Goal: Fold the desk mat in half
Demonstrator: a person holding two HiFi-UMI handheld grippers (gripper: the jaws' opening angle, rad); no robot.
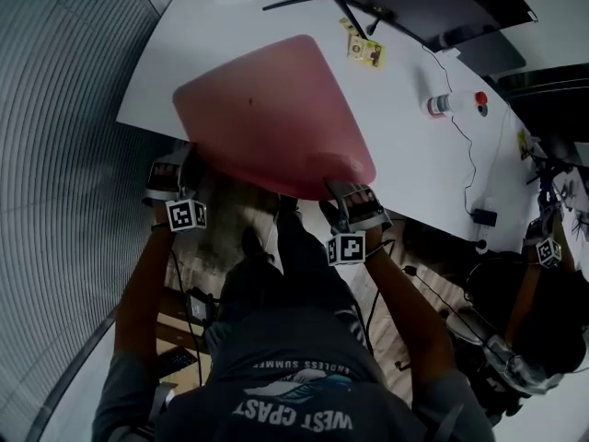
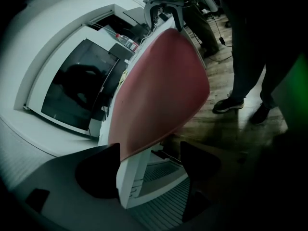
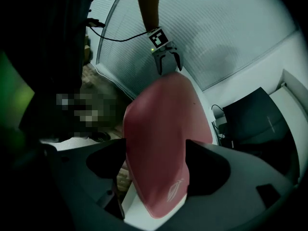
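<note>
A pink desk mat (image 1: 267, 109) lies spread on the white table (image 1: 405, 155), its near edge hanging over the table's front edge. My left gripper (image 1: 170, 175) is at the mat's near left corner, my right gripper (image 1: 354, 201) at its near right corner. In the left gripper view the mat (image 2: 159, 90) ends close to one jaw of my left gripper (image 2: 149, 158), whose jaws stand wide apart and do not press it. In the right gripper view the mat's corner (image 3: 163, 129) lies between the wide jaws of my right gripper (image 3: 156, 162), and the pads are off it.
A small bottle (image 1: 446, 105) with a red cap beside it, a yellow card (image 1: 365, 52) and a thin black cable (image 1: 469, 155) lie on the table beyond the mat. Dark equipment lines the far edge. Another person (image 1: 515, 339) stands at the right.
</note>
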